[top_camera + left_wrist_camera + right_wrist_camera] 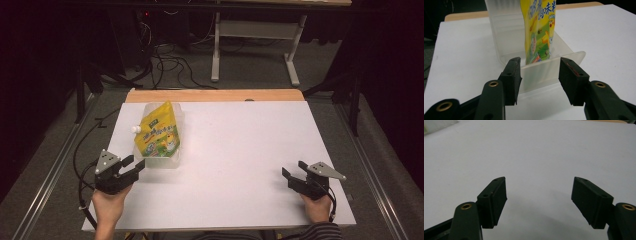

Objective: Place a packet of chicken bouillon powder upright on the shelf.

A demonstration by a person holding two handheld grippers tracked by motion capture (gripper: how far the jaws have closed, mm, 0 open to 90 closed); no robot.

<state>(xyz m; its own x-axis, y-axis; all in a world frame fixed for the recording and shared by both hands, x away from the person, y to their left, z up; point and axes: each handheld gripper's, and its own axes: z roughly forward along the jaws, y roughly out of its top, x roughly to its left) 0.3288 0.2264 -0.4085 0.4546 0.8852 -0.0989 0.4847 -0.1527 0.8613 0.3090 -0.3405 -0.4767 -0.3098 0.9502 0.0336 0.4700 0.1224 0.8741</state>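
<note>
A yellow printed stand-up refill pouch with a white screw spout [157, 132] stands inside a translucent frosted plastic open-topped bin [172, 159] on the left half of the white table top [240, 150], towards the person's near edge. The left gripper [136, 165] sits just at the bin's near end, its jaws part-way apart; in the left gripper view the two black pads [512, 77] stand either side of the bin's low front lip [541, 71] with a sliver of daylight at each, so nothing is pinched and the bin rests on the table on its own. The bin's long axis runs straight away from that gripper, in line with its reach, and the pouch [539, 32] rises upright a little behind the lip, leaning slightly with its spout to the left in the high view. The right gripper [291, 176] rests well apart on the right side of the table, jaws spread wide over bare white surface [536, 157], holding nothing. So the left hand [107, 207] is plainly the nearer one, and any coming move on the bin or pouch likely turns on that head-on line: forward to take the lip again, or back and clear of it
</note>
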